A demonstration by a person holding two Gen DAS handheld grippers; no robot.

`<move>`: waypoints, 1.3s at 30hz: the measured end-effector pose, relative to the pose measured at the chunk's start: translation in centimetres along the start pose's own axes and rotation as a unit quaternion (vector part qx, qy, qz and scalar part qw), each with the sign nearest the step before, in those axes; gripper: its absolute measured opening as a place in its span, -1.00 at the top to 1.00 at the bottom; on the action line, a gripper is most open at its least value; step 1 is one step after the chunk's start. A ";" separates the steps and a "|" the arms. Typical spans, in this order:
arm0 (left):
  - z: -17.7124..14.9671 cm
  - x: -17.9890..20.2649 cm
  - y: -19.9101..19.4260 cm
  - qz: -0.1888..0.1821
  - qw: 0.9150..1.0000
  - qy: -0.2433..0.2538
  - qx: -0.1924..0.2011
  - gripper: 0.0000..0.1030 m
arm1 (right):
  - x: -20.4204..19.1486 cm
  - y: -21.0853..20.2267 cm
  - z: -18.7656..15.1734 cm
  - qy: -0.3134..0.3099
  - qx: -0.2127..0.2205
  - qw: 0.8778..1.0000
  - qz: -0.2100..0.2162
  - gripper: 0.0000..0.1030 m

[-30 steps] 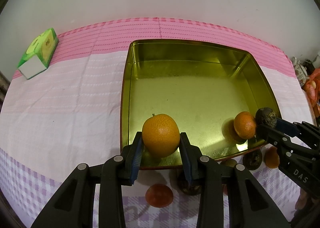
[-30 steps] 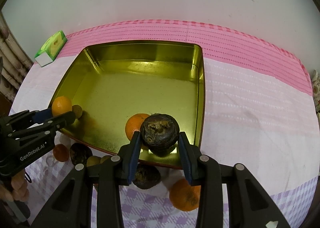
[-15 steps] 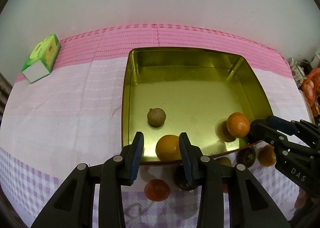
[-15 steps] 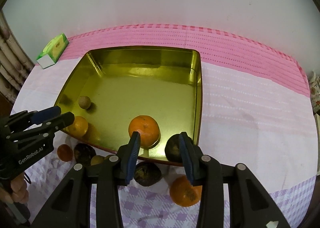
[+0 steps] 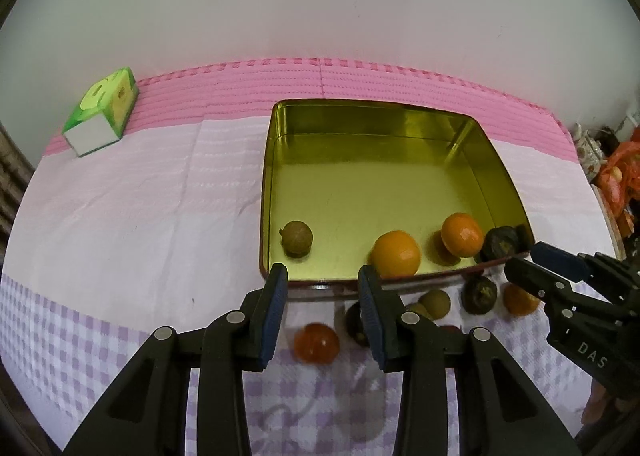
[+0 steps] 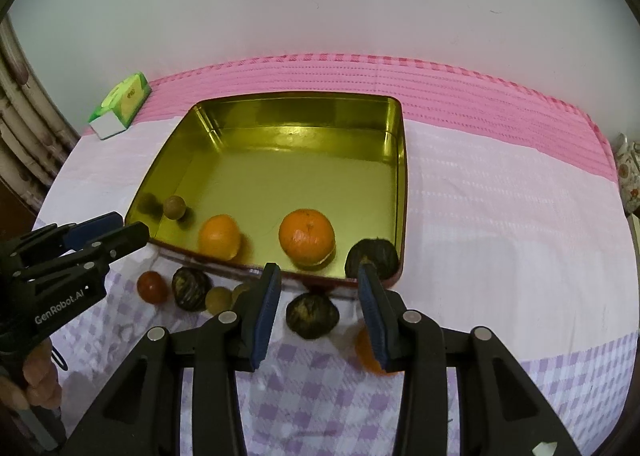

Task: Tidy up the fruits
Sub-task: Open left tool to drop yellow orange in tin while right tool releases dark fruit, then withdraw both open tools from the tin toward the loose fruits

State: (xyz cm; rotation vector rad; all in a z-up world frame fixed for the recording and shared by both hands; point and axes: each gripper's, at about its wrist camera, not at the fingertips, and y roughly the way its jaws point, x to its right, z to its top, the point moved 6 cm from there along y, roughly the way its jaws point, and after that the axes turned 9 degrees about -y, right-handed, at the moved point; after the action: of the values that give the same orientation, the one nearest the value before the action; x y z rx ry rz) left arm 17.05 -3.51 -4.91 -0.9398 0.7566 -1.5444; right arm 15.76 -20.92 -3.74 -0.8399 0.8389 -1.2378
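Observation:
A gold tin tray [image 5: 267, 192] [image 6: 403, 176] holds a small brown fruit [image 5: 297, 238] [image 6: 175, 207], two oranges [image 5: 396, 254] [image 5: 462, 234] [image 6: 219, 236] [image 6: 307, 236] and a dark wrinkled fruit [image 5: 502, 243] [image 6: 372, 256] along its near wall. My left gripper [image 5: 322, 276] [image 6: 120, 232] hangs open and empty over the near rim. My right gripper [image 6: 318, 276] [image 5: 540, 264] is open and empty too, at the tray's near right corner. Several fruits lie on the cloth in front: a red one [image 5: 317, 342] [image 6: 152, 287], dark ones [image 5: 479, 295] [image 6: 312, 314] and an orange [image 5: 520, 299] [image 6: 368, 352].
A green and white box [image 5: 102, 112] [image 6: 122, 104] sits at the back left on the pink cloth. A white wall rises behind the table. A person's hand [image 6: 36, 388] holds the left gripper. Clutter [image 5: 616, 176] stands past the right edge.
The left gripper let go of its orange and the right gripper its dark fruit; both now lie in the tray. Both grippers have drawn back and up from the tray.

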 end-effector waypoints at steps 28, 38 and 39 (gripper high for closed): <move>-9.3 -4.2 0.3 0.021 0.998 -0.007 -0.055 0.26 | 2.1 -1.2 -9.0 0.029 -0.039 0.999 -0.008 0.27; -9.1 -3.3 1.4 0.018 0.998 -0.011 -0.060 0.26 | 3.1 0.4 -9.7 0.037 -0.051 0.998 -0.009 0.27; -8.8 -3.3 1.7 0.019 0.998 -0.012 -0.061 0.26 | 3.2 0.5 -9.6 0.038 -0.052 0.998 -0.010 0.27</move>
State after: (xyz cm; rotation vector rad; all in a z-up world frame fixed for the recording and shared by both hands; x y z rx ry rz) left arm 10.32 -0.77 -11.14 -1.0256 0.8556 -1.4647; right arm 7.89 -24.77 -8.78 -0.8910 0.9644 -1.2589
